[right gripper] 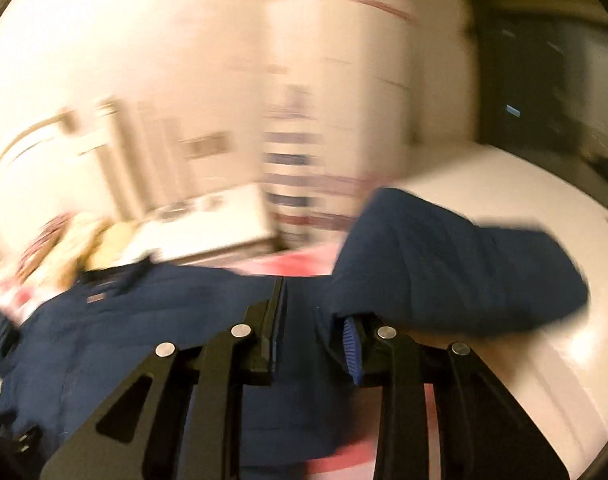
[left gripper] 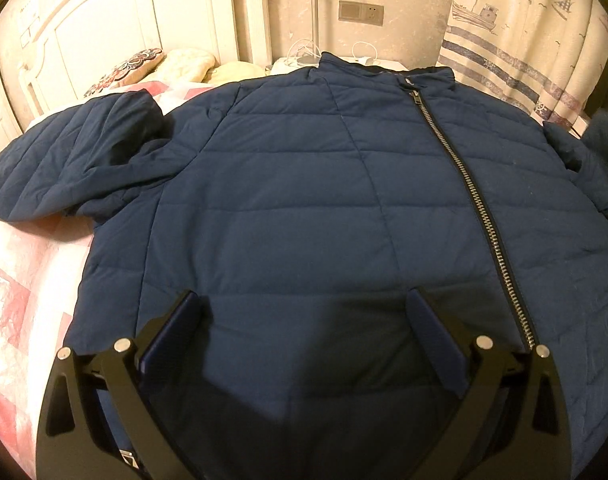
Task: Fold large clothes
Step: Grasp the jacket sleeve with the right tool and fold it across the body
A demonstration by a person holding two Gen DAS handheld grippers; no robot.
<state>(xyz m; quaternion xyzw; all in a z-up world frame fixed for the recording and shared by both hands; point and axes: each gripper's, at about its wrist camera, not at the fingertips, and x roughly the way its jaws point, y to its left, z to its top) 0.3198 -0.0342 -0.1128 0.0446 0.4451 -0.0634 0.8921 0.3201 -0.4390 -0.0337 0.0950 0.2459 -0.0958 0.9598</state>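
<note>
A navy quilted jacket (left gripper: 304, 200) lies front-up and spread across a bed with a pink and white patterned cover (left gripper: 20, 280), its collar toward the far side and a silver zipper (left gripper: 475, 208) closed along a slanted line down the front. The left wrist view is sharp: the left gripper (left gripper: 304, 300) hangs over the lower front of the jacket with its two black fingers spread wide, nothing between them, and whether the tips touch the fabric cannot be told. This view also shows one sleeve (left gripper: 72, 156) bunched and folded back at the left edge, a white headboard (left gripper: 116, 20) with pillows, a wall socket (left gripper: 361, 13) and a curtain printed with boats (left gripper: 515, 32). The other sleeve reaches the right border here and is mostly cut off. The right wrist view is heavily blurred, yet it shows what the first cannot: the right gripper (right gripper: 315, 312) with its fingers drawn close together, pinching navy fabric at the base of that other sleeve (right gripper: 455, 260), which is lifted and sticks out to the right above the pale bed edge. The rest of the jacket trails low to the left in this view.
</note>
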